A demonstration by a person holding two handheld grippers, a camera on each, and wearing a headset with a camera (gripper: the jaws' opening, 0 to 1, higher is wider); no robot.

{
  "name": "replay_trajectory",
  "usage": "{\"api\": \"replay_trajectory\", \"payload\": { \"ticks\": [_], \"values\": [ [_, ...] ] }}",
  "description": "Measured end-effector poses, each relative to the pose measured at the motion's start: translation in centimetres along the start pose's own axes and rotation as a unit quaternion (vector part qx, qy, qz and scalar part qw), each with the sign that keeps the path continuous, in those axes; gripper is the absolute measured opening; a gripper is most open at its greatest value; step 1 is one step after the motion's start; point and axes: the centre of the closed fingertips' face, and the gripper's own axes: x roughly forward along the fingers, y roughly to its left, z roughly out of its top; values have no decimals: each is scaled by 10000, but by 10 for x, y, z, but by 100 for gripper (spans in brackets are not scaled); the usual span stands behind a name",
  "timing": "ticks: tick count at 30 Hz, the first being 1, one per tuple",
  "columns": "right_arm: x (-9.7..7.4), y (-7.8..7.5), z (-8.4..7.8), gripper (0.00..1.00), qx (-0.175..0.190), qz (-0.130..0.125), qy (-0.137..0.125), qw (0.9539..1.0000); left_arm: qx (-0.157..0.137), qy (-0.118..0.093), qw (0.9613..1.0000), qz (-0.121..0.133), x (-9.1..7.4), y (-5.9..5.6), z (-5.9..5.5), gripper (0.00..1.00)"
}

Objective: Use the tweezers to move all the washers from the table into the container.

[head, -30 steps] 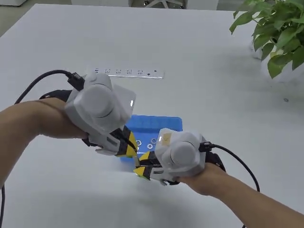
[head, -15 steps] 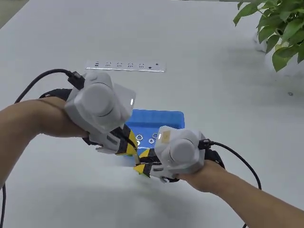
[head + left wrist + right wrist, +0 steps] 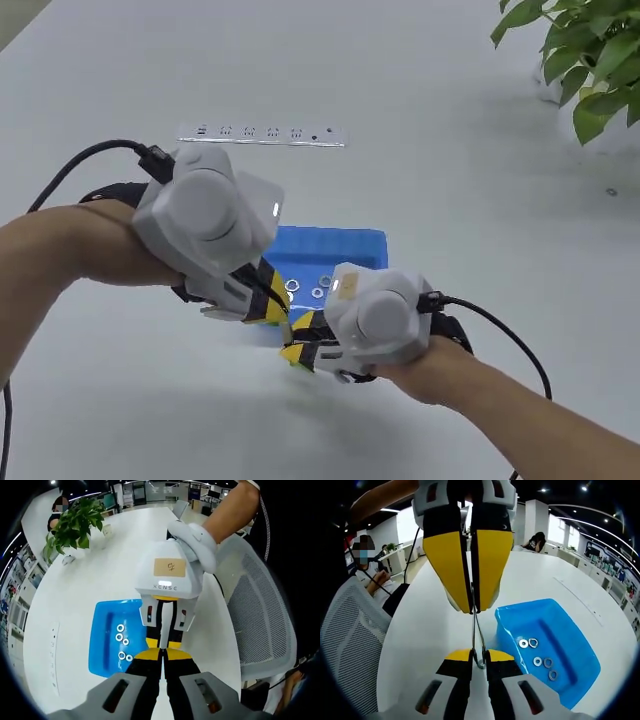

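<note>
Grey, yellow-black left claw (image 3: 162, 654), right claw (image 3: 479, 656); black cables (image 3: 152, 157)

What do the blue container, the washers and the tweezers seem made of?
The blue container looks like glossy moulded plastic: soft highlights, rounded corners. The washers look like metal: silvery, glinting rings. The tweezers seem to be thin bright metal: two slim shiny strips.

The head view looks down from above on the white bench (image 3: 450, 150), both tools close under it. The left gripper view looks along the bench straight at the right tool (image 3: 161, 647), very near; the right gripper view faces the left tool (image 3: 472, 607) likewise. All three share the blue container (image 3: 340, 245)
</note>
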Motion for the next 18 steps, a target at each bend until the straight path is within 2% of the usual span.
{"api": "replay_trajectory", "payload": {
  "ticks": [18],
  "values": [
    [-1, 2, -1, 12, 9, 2, -4, 10000, 2, 8, 10000, -22, 2, 0, -1, 5]
  ]
}}
